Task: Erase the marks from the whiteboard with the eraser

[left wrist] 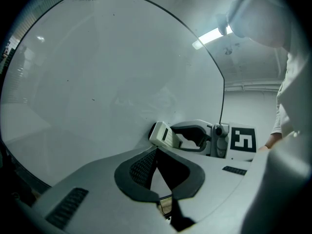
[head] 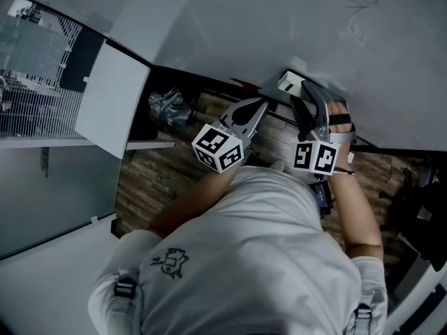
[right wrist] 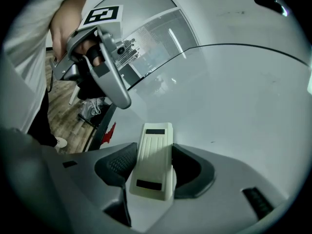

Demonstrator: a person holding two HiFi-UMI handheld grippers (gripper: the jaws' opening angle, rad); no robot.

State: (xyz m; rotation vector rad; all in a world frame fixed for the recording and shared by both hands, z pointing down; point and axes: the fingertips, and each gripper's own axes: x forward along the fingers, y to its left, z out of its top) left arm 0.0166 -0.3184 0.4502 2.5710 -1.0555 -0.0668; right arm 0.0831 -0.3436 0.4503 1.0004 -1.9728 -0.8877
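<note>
1. Cream plastic eraser (right wrist: 153, 162) with two black strips is pinched across its width by the dark pads of the right gripper (right wrist: 154, 165), its long side pointing along the jaws
2. From the head view, the eraser (head: 290, 82) sits at the lower edge of the whiteboard (head: 279, 26), pushed up against the surface, with the right gripper (head: 302, 93) and the person's hand (head: 339, 114) behind it
3. Faint scribbled marks (head: 353, 2) show near the board's upper right, well apart from the eraser
4. The left gripper (left wrist: 156, 155) has its jaws pressed together at the tips, with nothing between them; it points at the whiteboard (left wrist: 107, 72), just beside the right gripper
5. Its own view shows the eraser (left wrist: 163, 134) touching the board
6. In the head view the left gripper (head: 253, 110) hangs above a wooden floor (head: 167, 173), close to the person's grey shirt (head: 244, 257)
</note>
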